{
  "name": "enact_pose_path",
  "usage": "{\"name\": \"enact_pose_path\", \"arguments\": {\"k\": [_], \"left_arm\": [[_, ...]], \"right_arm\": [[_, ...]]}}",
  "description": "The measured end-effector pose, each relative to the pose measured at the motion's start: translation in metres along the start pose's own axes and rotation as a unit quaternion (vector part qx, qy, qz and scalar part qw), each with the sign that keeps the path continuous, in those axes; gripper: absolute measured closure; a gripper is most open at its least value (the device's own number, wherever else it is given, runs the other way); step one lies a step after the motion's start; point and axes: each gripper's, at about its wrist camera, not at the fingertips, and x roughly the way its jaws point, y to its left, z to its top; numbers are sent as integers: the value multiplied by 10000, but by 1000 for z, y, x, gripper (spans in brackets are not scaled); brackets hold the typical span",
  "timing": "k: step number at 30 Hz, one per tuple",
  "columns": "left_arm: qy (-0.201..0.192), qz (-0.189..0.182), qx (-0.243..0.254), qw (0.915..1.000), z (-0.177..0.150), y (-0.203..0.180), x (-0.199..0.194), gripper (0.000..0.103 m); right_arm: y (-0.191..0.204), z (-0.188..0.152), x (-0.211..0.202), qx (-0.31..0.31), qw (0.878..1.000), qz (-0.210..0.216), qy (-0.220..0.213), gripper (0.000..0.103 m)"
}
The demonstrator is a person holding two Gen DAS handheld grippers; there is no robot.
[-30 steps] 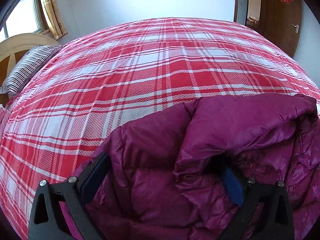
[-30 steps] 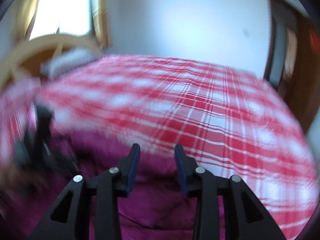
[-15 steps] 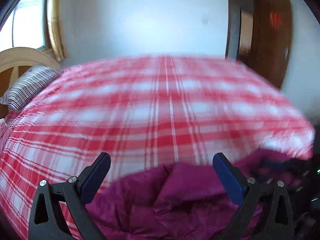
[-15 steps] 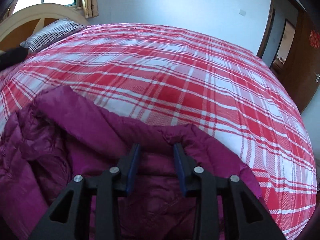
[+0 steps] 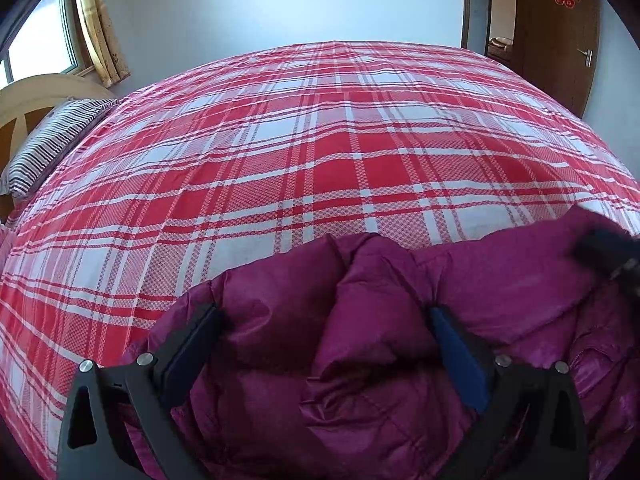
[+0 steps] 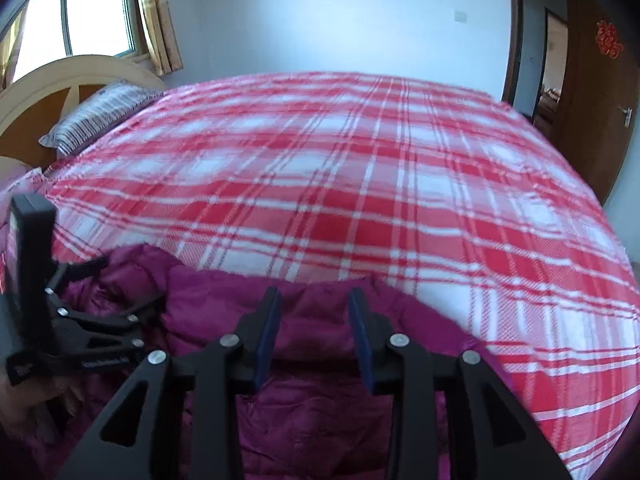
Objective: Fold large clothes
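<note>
A puffy magenta quilted jacket (image 5: 372,344) lies bunched at the near edge of the red-and-white plaid bedspread (image 5: 320,152). The left gripper (image 5: 326,328) gapes wide, straddling a raised fold. The right gripper (image 6: 314,320) stands narrowly parted just above the jacket's far edge (image 6: 320,304), gripping nothing.

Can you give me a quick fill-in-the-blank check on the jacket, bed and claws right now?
1. The jacket is coloured ____.
2. It lies on a bed with a red and white ____ cover.
3. The left claw is open ____ than the right claw.
4. The pillow has a ____ pattern.

Missing words: purple; plaid; wider; striped
</note>
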Motion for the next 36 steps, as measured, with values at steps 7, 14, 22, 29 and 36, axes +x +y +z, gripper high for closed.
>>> {"name": "enact_pose_path", "arguments": {"k": [7, 14, 22, 29, 36], "left_arm": [[-824, -197, -188, 9962, 15, -5, -56, 1], [227, 125, 219, 9994, 7, -31, -3, 1], [279, -327, -218, 9988, 0, -19, 12, 1], [210, -253, -191, 9993, -1, -21, 14, 1], [179, -262, -210, 9993, -3, -20, 13, 0]], "right_arm": [[-9, -15, 19, 183, 9997, 163, 97, 73], [-11, -19, 19, 250, 9995, 210, -5, 73], [-8, -19, 21, 213, 9997, 151, 23, 72], [-5, -19, 22, 132, 9999, 42, 27, 72], [-4, -19, 23, 90, 10000, -16, 34, 72]]}}
